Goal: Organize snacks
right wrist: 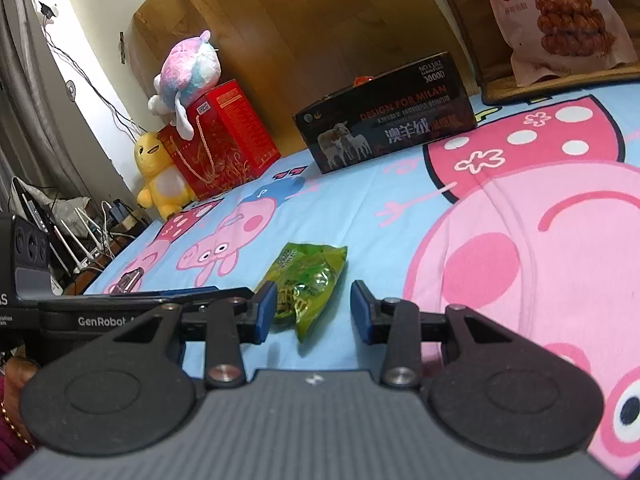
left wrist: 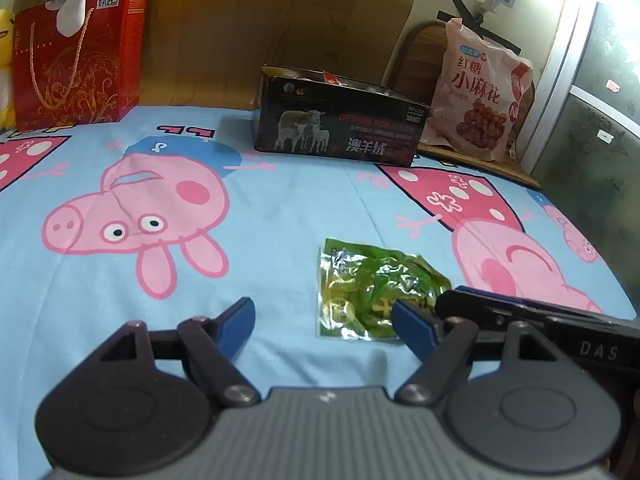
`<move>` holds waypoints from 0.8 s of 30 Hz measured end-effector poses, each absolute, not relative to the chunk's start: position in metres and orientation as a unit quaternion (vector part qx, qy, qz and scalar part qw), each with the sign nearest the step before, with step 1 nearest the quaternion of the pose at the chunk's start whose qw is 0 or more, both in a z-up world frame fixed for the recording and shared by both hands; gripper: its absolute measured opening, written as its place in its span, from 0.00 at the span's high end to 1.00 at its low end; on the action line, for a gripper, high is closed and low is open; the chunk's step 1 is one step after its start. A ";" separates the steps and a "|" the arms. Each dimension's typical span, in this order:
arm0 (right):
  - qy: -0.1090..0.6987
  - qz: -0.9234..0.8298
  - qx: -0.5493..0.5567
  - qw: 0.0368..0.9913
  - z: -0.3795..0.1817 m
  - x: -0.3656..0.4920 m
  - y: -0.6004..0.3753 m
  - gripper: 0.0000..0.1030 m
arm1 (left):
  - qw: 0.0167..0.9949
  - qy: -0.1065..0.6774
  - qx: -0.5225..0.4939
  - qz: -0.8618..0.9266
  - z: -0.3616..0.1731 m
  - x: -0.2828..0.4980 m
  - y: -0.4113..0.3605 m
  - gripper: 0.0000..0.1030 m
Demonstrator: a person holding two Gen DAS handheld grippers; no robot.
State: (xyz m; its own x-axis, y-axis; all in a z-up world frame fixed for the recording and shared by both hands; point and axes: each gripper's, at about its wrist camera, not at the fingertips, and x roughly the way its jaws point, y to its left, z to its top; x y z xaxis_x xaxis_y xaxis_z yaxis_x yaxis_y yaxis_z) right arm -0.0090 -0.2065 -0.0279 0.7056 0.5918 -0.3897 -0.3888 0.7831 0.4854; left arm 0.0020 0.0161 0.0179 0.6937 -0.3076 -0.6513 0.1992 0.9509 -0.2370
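I hold my left gripper [left wrist: 322,326] low over the bed sheet [left wrist: 280,200], its blue pads spread wide with nothing between them. The green snack packet [left wrist: 372,290] lies flat on the sheet just ahead, and my right-side pad overlaps its near corner in the left wrist view. My right gripper [right wrist: 314,310] also stands open, the packet's near end lying between its pads, neither pad pressing on it. Further back on the bed sits the black box [left wrist: 340,118], with something red showing inside. A pink snack bag [left wrist: 478,92] leans on a chair beside it. A red gift box [left wrist: 78,56] stands at the far left.
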 end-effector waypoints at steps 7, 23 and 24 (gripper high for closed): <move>0.276 0.272 0.207 0.898 -0.029 -0.006 -0.211 0.58 | 0.917 0.364 -0.075 -0.146 0.017 0.002 0.016 0.15; 0.276 0.273 0.206 0.898 -0.029 -0.006 -0.212 0.58 | 0.918 0.364 -0.066 -0.141 0.015 -0.003 0.010 0.00; 0.276 0.273 0.206 0.898 -0.029 -0.006 -0.212 0.58 | 0.919 0.363 -0.069 -0.141 0.015 -0.004 0.011 0.00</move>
